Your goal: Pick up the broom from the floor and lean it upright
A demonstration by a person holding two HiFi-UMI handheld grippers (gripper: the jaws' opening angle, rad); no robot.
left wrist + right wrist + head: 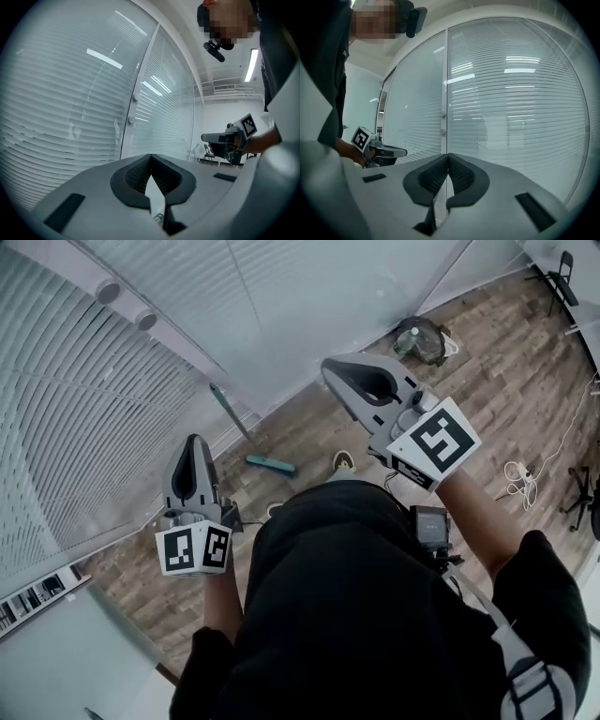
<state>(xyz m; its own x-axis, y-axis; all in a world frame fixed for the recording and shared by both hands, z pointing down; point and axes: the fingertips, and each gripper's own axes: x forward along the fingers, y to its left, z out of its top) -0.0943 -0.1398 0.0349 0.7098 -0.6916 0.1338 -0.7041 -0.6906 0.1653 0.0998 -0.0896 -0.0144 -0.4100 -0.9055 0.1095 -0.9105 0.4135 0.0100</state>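
Note:
In the head view the broom [232, 416] stands with its teal head [271, 464] on the wood floor and its thin handle slanting up against the glass wall. Both grippers are held high, well apart from it. My left gripper [194, 442] is shut with nothing between its jaws; in its own view the dark pads [136, 174] meet at the tip and face the blinds. My right gripper [330, 367] is also shut and empty, its pads [461, 176] closed together in front of the glass. Each gripper shows in the other's view: the right [220, 137], the left [389, 152].
A glass wall with white blinds [112, 427] runs along the left and far side. A dark bag with a green bottle [419, 339] lies on the floor near the wall. A chair [562, 277] stands far right, and white cables [520, 479] trail at the right. A shoe [343, 461] shows below.

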